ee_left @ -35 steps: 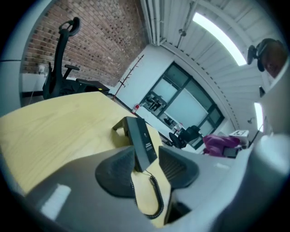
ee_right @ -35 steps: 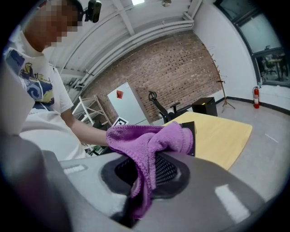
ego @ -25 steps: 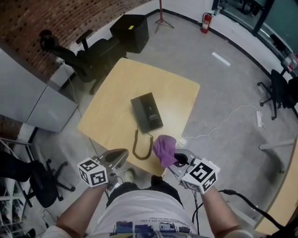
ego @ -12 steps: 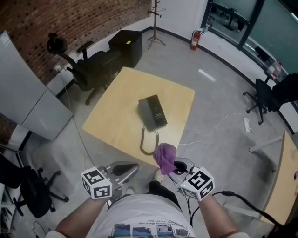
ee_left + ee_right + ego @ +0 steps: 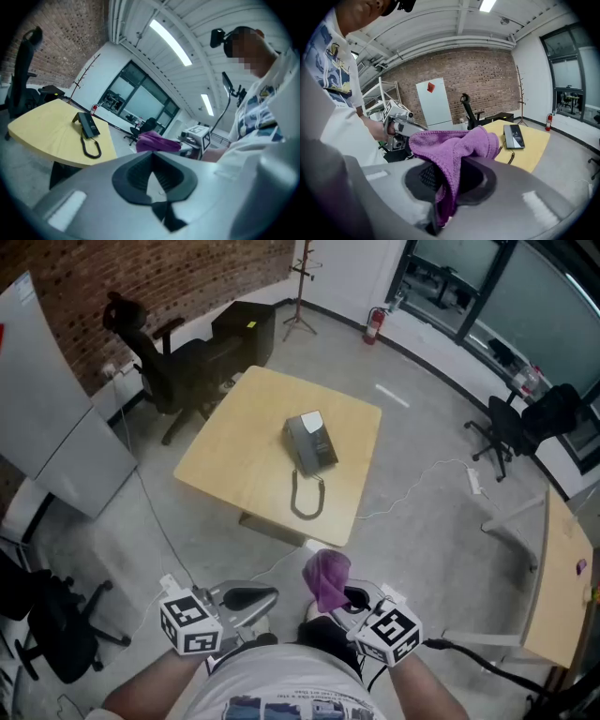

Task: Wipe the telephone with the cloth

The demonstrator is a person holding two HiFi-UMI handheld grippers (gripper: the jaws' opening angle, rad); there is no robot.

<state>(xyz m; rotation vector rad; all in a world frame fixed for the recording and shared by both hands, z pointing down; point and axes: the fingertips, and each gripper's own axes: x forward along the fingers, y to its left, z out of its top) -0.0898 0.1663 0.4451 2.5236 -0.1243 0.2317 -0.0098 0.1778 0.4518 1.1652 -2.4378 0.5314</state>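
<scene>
You are holding the right gripper (image 5: pixel 345 596) clamped on the cloth (image 5: pixel 326 577): its jaws are pinching one fold, and the rest is bunching loose above them. The left gripper (image 5: pixel 267 595) is closed all the way and carrying nothing. Both grippers are hanging over the floor on your side of the table (image 5: pixel 234 465). The phone (image 5: pixel 311 441) is sitting near the table's middle, well apart from both, with its cord (image 5: pixel 307 498) looping toward the near edge. Several faults are likely from here. With only a fold in the pinch, a dragging stroke is probably going to pull the cloth free. Nothing is bracing the phone, so wiping pressure risks sliding it across the smooth top or dislodging the handset; the left gripper, shut as it is, can only press on the body, not grasp it. Reaching in low over the near edge risks snagging the cord and tugging the phone. If the loose bunch is folding away from the jaw tips at contact, bare plastic is likely to scrape the casing.
</scene>
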